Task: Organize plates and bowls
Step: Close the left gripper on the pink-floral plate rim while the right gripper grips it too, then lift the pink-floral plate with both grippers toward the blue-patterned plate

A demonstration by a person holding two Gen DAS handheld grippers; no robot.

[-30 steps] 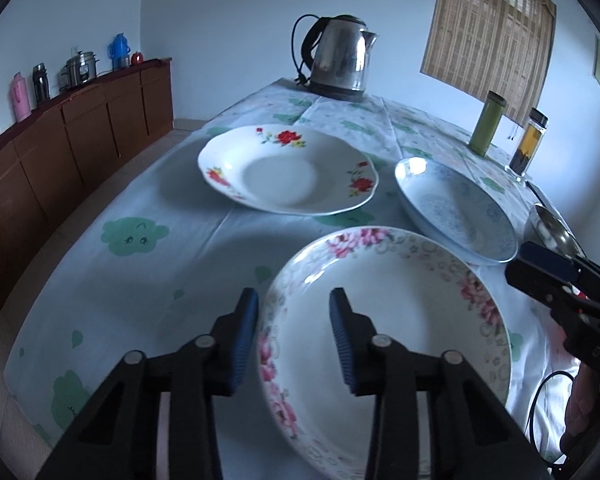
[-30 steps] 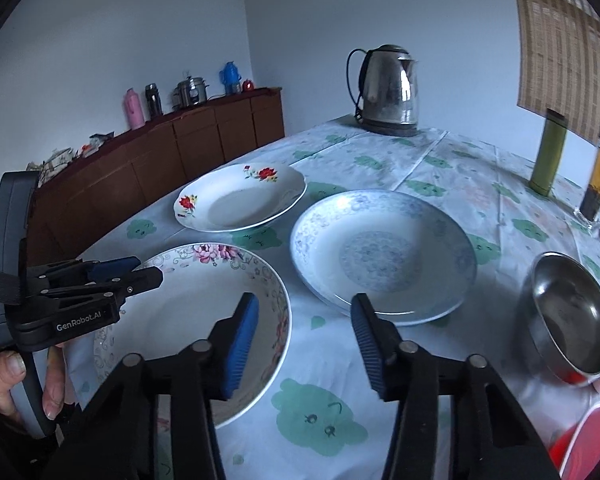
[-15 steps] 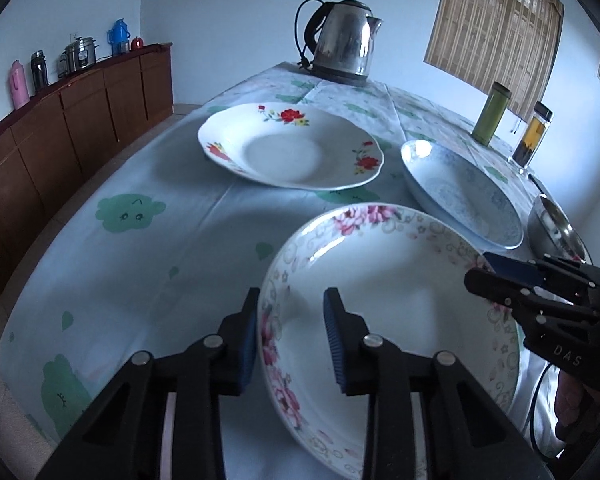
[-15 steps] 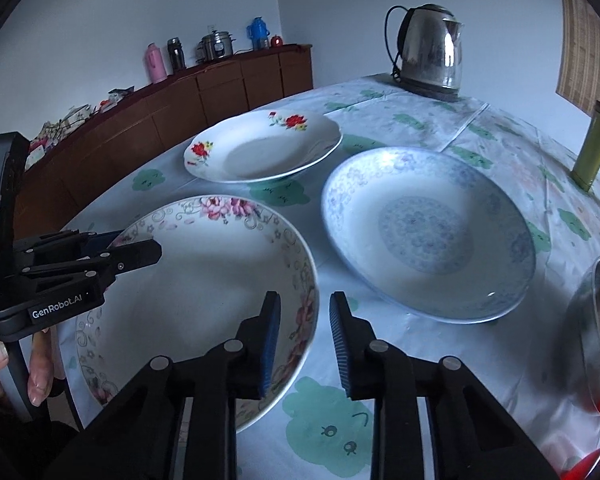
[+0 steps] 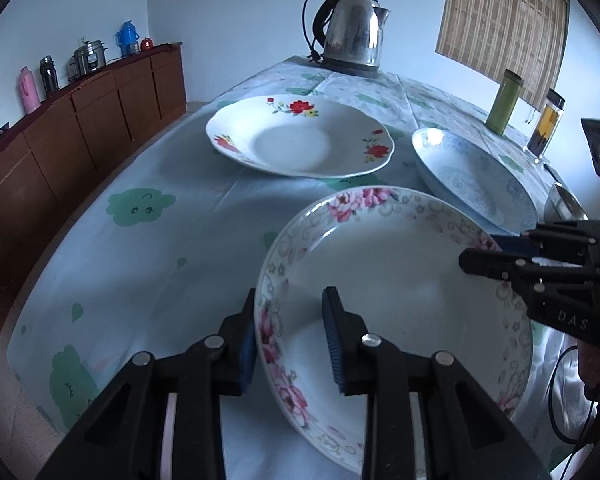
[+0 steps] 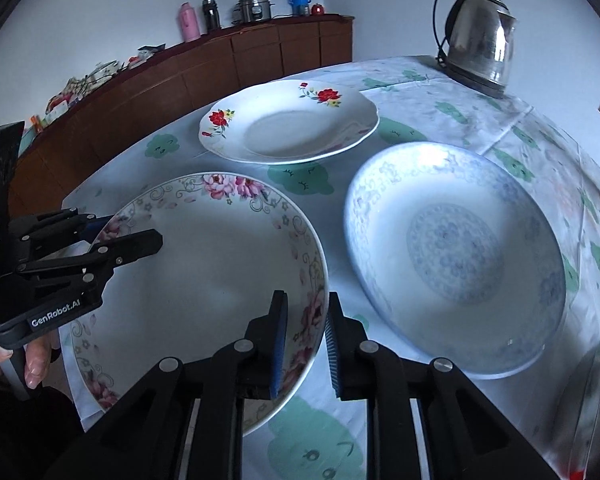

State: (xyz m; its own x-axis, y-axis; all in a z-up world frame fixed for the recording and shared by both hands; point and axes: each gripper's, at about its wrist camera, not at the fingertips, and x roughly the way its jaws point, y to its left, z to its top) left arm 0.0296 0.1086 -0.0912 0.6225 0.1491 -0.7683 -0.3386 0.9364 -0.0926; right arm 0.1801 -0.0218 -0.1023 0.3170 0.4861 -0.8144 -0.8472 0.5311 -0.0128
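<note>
Pink-flowered plate [image 5: 400, 292] at tabletop [image 5: 148, 264] near edge, rim pinched on opposite sides by left claw [image 5: 290, 340] and right claw [image 6: 306, 344]. Red-flowered plate [image 5: 300, 140] beyond, blue-patterned plate [image 6: 452, 256] just beside, small gaps between rims.

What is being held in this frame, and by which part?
The pink-flowered plate: left gripper and right gripper each straddle its rim on opposite sides; a firm clamp cannot be confirmed.

My room, pale blue walls in dim daylight

A brown sideboard [image 5: 80, 120] runs along the left of the frame; a bamboo blind [image 5: 504, 20] hangs upper right; my desk [image 5: 148, 248] wears a cloud-print cloth.
</note>
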